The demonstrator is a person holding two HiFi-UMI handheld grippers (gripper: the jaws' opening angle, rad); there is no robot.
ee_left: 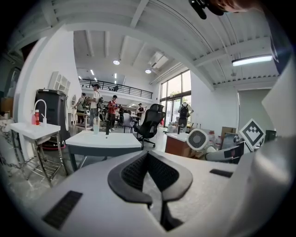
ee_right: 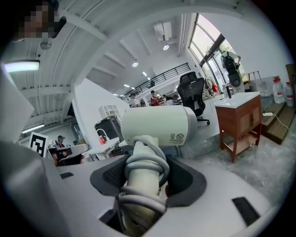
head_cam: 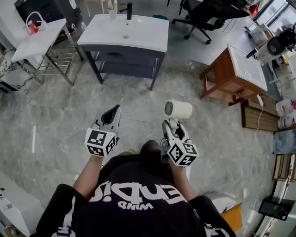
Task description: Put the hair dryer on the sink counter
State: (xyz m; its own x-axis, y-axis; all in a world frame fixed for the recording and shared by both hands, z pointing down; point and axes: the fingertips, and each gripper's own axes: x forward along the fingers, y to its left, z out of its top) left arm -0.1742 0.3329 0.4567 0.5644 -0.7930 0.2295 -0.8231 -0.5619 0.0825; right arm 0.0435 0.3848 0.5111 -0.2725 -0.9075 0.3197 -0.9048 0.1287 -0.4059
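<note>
One hair dryer (head_cam: 178,109), handle end hidden, pinched in right gripper (head_cam: 171,124) jaws; left gripper (head_cam: 114,111) jaws together.

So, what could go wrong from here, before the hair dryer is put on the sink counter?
1. The right tongs hold the hair dryer by its handle, over the wound cord. The loops could shift, and the head, above the grip, might tip or slip out.
2. The sink counter has a basin in the middle, with a faucet and a cup at its back edge. The dryer could roll into the basin or knock them.
</note>
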